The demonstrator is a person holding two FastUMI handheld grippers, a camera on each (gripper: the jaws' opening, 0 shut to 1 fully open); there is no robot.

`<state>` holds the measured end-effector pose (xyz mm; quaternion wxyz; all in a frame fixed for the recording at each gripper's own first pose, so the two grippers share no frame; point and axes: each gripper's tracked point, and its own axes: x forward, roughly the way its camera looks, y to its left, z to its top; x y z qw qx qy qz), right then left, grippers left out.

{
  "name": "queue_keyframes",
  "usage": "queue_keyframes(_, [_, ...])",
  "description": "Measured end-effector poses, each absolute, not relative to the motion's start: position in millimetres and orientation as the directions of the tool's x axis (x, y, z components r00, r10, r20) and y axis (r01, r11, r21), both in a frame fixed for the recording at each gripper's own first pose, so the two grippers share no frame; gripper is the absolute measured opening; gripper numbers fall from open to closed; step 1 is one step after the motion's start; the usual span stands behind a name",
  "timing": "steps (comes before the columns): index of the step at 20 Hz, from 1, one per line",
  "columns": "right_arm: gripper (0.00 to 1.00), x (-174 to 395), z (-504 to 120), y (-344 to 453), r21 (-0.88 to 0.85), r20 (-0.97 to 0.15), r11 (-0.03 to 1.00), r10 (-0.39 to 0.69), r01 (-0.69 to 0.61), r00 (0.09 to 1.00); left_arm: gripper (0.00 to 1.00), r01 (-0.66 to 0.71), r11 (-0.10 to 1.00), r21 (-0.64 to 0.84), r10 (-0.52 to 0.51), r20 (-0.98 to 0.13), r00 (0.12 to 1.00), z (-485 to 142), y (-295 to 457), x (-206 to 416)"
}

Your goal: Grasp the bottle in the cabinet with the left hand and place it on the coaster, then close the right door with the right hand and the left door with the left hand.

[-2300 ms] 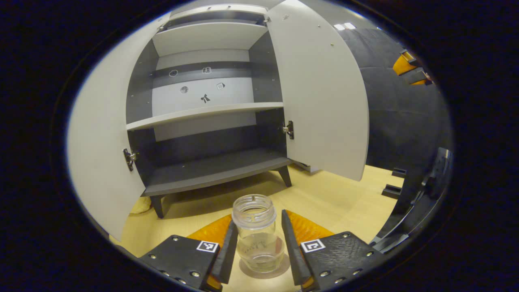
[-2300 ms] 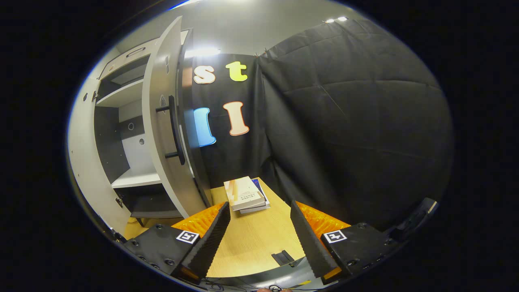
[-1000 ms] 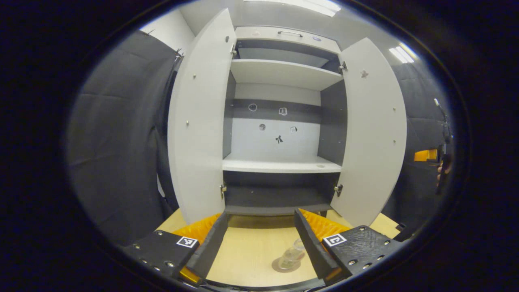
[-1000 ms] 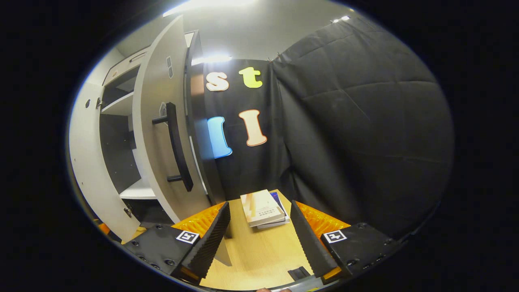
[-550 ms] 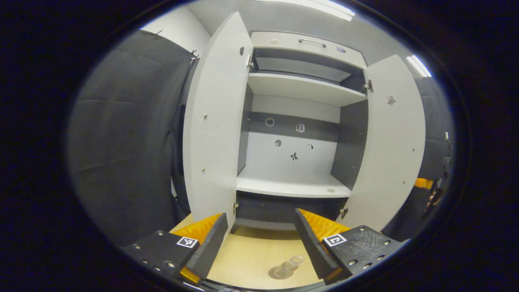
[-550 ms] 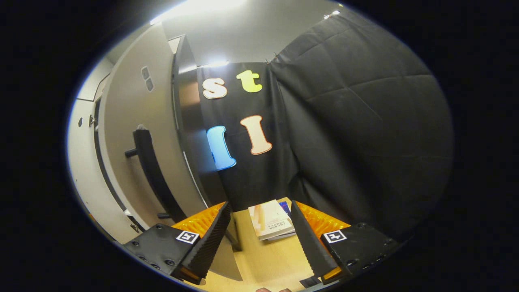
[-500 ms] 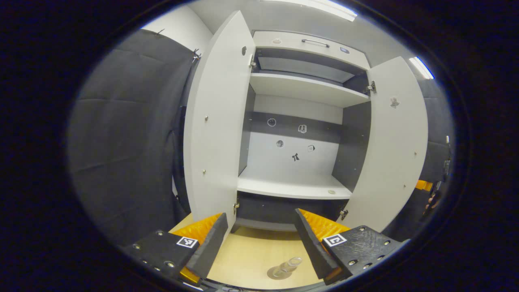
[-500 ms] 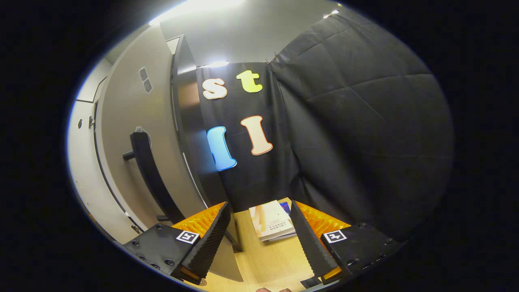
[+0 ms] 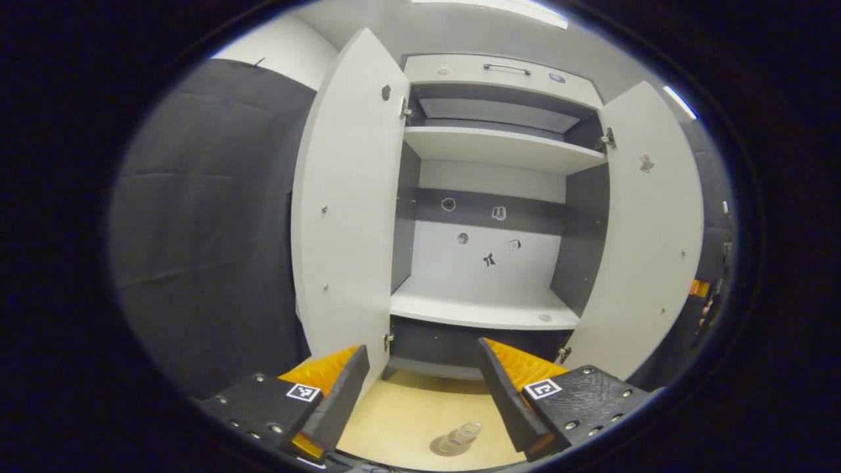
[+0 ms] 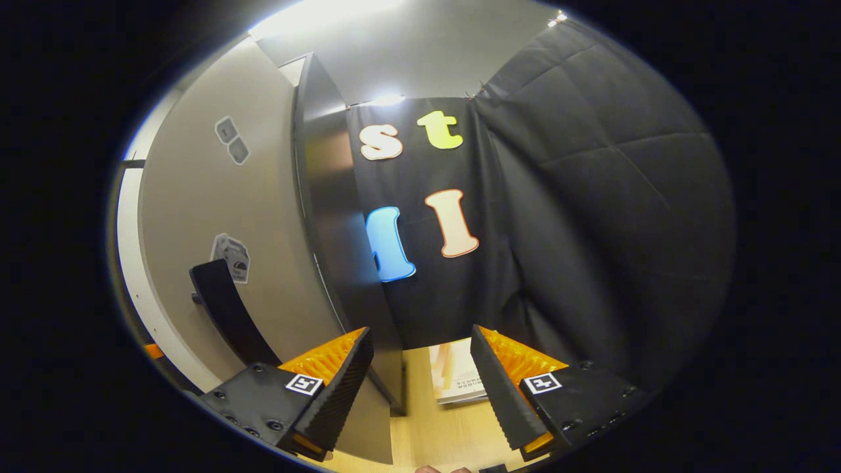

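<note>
The clear glass bottle (image 9: 464,433) stands on the round coaster (image 9: 441,447) on the wooden table, low between my left gripper's fingers and well below them. My left gripper (image 9: 420,368) is open and empty, facing the grey cabinet (image 9: 489,148). The left door (image 9: 348,217) and the right door (image 9: 647,249) both stand open. In the right gripper view my right gripper (image 10: 420,348) is open and empty, close to the right door's outer face (image 10: 230,217). Its left finger is beside the black door handle (image 10: 220,309).
The cabinet shelves (image 9: 483,309) hold nothing that I can see. A stack of books (image 10: 456,381) lies on the table beyond my right gripper, against the black cloth wall. At the left gripper view's far right edge is an orange part of the other gripper (image 9: 698,288).
My left gripper has let the bottle stand on the coaster, then risen and drawn back. My right gripper has moved in close to the right door's outer face and handle.
</note>
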<state>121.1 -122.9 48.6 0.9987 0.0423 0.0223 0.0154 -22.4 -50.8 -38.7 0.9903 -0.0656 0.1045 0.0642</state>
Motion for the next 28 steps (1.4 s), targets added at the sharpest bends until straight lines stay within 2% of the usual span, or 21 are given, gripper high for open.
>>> queue_keyframes(2, [0.95,122.0,54.6,-110.8,0.091,-0.046,0.992,0.095,-0.091,0.994,0.96,-0.167,0.979,-0.116,0.139,-0.215,0.967,-40.1,-54.3,-26.6])
queue_keyframes(5, [0.95,115.3,57.3,-95.6,0.071,-0.062,0.984,0.169,-0.164,0.984,0.98,-0.21,0.97,-0.121,0.18,-0.221,0.958,-42.6,-53.3,-37.5])
queue_keyframes(6, [0.92,111.9,58.8,-94.6,0.054,-0.06,0.983,0.178,-0.175,0.982,0.98,-0.215,0.969,-0.122,0.183,-0.23,0.956,-45.1,-52.1,-41.1])
queue_keyframes(7, [0.95,108.3,58.8,-90.5,0.041,-0.059,0.982,0.188,-0.186,0.98,0.98,-0.218,0.969,-0.117,0.186,-0.236,0.954,-46.0,-49.2,-44.3])
queue_keyframes(8, [0.95,106.2,57.2,-86.9,0.032,-0.062,0.981,0.191,-0.189,0.98,0.94,-0.224,0.968,-0.112,0.192,-0.244,0.951,-48.2,-44.5,-46.5])
queue_keyframes(9, [0.92,103.2,56.9,-87.9,0.019,-0.057,0.983,0.185,-0.184,0.981,0.94,-0.227,0.968,-0.106,0.195,-0.25,0.948,-49.8,-39.6,-48.4])
queue_keyframes(10, [0.95,103.8,57.9,-86.6,0.005,-0.049,0.984,0.175,-0.175,0.983,0.96,-0.227,0.968,-0.104,0.195,-0.253,0.948,-50.6,-36.1,-49.3])
queue_keyframes(11, [0.92,102.6,59.4,-85.3,-0.005,-0.04,0.986,0.165,-0.165,0.986,0.96,-0.223,0.969,-0.108,0.191,-0.25,0.949,-50.7,-32.7,-47.6])
queue_keyframes(16, [0.91,95.1,63.8,-73.3,-0.1,-0.001,0.992,0.077,-0.077,0.997,0.98,-0.123,0.983,-0.138,0.088,-0.231,0.969,-51.0,-38.6,-24.6])
queue_keyframes(17, [0.95,94.4,62.7,-66.2,-0.099,-0.002,0.992,0.073,-0.073,0.997,0.96,-0.093,0.986,-0.141,0.059,-0.228,0.972,-51.5,-41.8,-20.2])
queue_keyframes(19, [0.95,91.2,55.9,-50.6,-0.064,-0.011,0.996,0.068,-0.068,0.998,0.99,-0.042,0.989,-0.143,0.01,-0.222,0.975,-53.7,-42.7,-12.6])
queue_keyframes(20, [0.95,91.0,54.0,-41.2,-0.041,-0.014,0.997,0.069,-0.069,0.998,0.94,-0.021,0.989,-0.145,-0.012,-0.224,0.975,-55.9,-41.5,-10.1])
queue_keyframes(21, [0.92,91.3,52.1,-30.8,-0.019,-0.017,0.997,0.072,-0.072,0.997,0.96,-0.001,0.989,-0.146,-0.032,-0.225,0.974,-56.2,-40.4,-7.6])
queue_keyframes(22, [0.95,92.6,48.9,-20.0,0.003,-0.021,0.997,0.077,-0.077,0.997,0.99,0.017,0.989,-0.144,-0.049,-0.226,0.973,-56.3,-37.6,-6.8])
queue_keyframes(23, [0.95,93.8,46.7,-10.9,0.02,-0.028,0.997,0.076,-0.075,0.997,0.96,0.027,0.99,-0.141,-0.059,-0.225,0.973,-56.0,-33.4,-6.3])
queue_keyframes(25, [0.95,96.1,44.3,3.8,0.035,-0.037,0.997,0.064,-0.063,0.997,0.98,0.043,0.989,-0.142,-0.074,-0.22,0.973,-55.4,-23.6,-6.7])
queue_keyframes(26, [0.92,99.4,44.6,13.2,0.024,-0.037,0.998,0.063,-0.062,0.997,0.98,0.047,0.989,-0.144,-0.078,-0.219,0.973,-56.2,-18.3,-8.0])
queue_keyframes(28, [0.91,104.3,44.3,32.0,0.004,-0.029,0.998,0.068,-0.068,0.997,0.96,0.051,0.988,-0.145,-0.081,-0.215,0.973,-56.1,-7.4,-11.0])
